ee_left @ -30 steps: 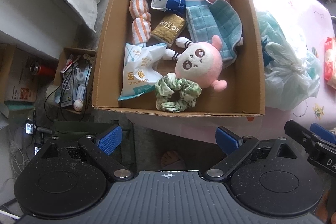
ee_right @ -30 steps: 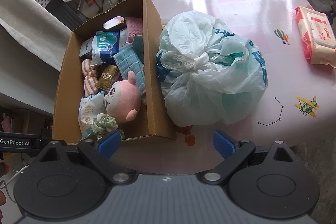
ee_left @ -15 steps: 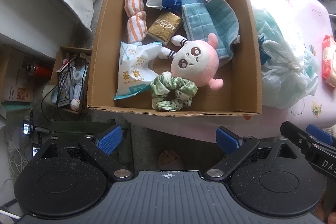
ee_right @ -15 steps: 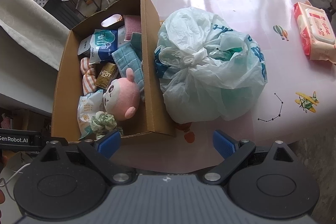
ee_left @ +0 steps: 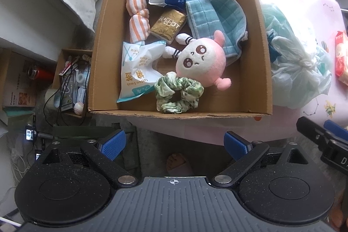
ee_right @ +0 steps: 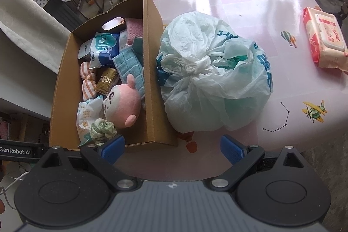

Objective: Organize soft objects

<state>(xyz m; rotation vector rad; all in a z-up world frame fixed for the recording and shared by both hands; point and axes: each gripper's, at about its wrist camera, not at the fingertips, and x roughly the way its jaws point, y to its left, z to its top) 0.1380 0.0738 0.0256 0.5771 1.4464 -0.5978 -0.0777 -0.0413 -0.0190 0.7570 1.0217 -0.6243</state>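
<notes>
The box (ee_left: 258,36) sits at the near left corner of the pink worktop (ee_right: 250,3), already packed with soft things: the pink plush (ee_left: 202,64) near the middle, a green scrunchie (ee_left: 178,94) touching it at the near wall, a teal cloth (ee_left: 217,19) behind, a striped roll (ee_left: 138,14) and several packets. Just right of the box, touching its wall, lies the knotted bag (ee_right: 213,73); well apart at the far right is the wipes pack (ee_right: 324,36).

Your left gripper (ee_left: 174,144) hangs spread wide and empty, short of the box's near wall. Your right gripper (ee_right: 173,148) is likewise wide apart and empty, in front of the worktop's near edge, roughly facing the gap between box and bag.

Two items look left outside, so the bag seems the next pick. Aim your right gripper at the knot (ee_right: 195,66), since the film around it is slippery and will likely slide out of a shallow pinch. Close fully on the twisted part before lifting. The box is crowded; the free floor is along its right near corner, so plan to lower there, and keep your left gripper clear of the rim.
</notes>
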